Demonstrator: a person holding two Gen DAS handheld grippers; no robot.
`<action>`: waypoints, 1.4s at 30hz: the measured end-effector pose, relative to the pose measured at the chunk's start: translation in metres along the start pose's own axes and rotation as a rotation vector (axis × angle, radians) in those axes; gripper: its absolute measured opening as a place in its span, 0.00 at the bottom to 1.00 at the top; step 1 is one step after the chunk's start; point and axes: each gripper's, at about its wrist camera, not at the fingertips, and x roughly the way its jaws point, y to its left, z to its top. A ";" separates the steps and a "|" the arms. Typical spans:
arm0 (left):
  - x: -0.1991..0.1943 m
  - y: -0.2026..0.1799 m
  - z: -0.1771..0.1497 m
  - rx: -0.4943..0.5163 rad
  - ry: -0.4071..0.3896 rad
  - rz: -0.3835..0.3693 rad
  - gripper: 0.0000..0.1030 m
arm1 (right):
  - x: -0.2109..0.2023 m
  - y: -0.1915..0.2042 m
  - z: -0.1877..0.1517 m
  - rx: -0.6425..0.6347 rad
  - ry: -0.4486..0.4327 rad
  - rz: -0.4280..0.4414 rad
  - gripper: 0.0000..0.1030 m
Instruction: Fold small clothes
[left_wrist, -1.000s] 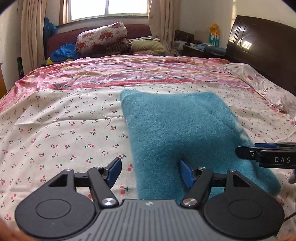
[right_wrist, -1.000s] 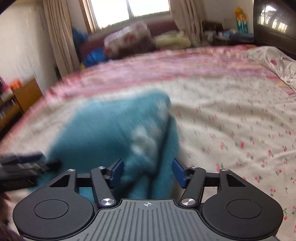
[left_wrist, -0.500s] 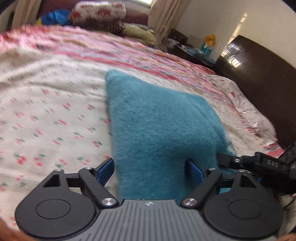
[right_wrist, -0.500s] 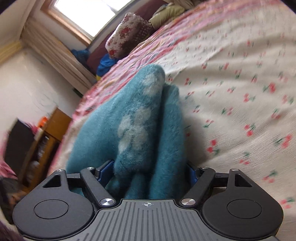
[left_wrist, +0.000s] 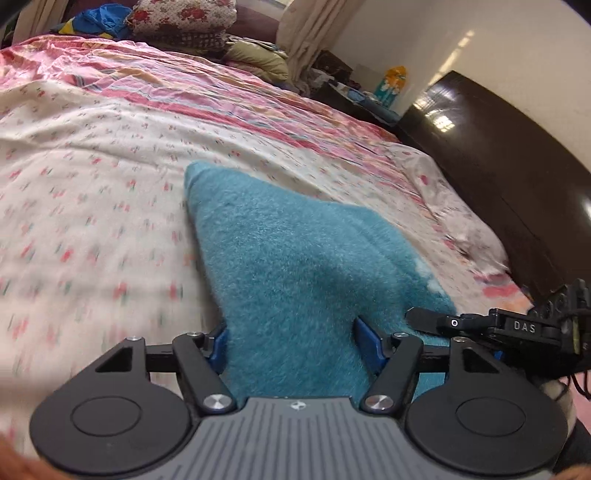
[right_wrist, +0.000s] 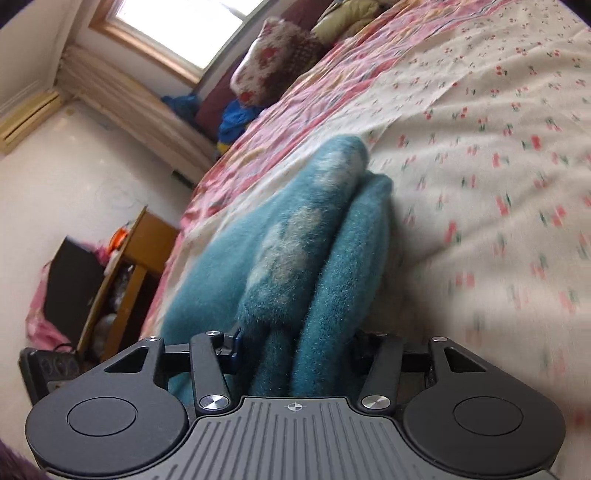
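Note:
A fuzzy teal garment (left_wrist: 295, 266) with pale patches lies folded on the cherry-print bed sheet (left_wrist: 92, 206). My left gripper (left_wrist: 295, 343) has its blue pads on both sides of the garment's near edge and grips it. My right gripper (right_wrist: 295, 347) is shut on a bunched fold of the same garment (right_wrist: 306, 251), which fills the gap between its fingers. The right gripper also shows in the left wrist view (left_wrist: 495, 328), at the garment's right corner.
A dark wooden headboard (left_wrist: 509, 162) runs along the bed's right side. Pillows and folded bedding (left_wrist: 184, 18) are piled under the window. A wooden nightstand (right_wrist: 125, 273) stands beside the bed on the left.
Both grippers have closed in on the garment's near edge and tilted. The cloth now sits deeper between the fingers and its near part is lifted and bunched.

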 end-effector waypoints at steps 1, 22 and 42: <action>-0.011 -0.003 -0.013 -0.001 0.011 -0.005 0.69 | -0.011 0.005 -0.010 -0.016 0.014 0.002 0.48; -0.023 -0.048 -0.050 0.279 -0.123 0.255 0.69 | -0.007 0.044 -0.032 -0.231 -0.130 -0.308 0.40; -0.030 -0.075 -0.060 0.335 -0.177 0.314 0.70 | -0.041 0.065 -0.034 -0.271 -0.249 -0.387 0.28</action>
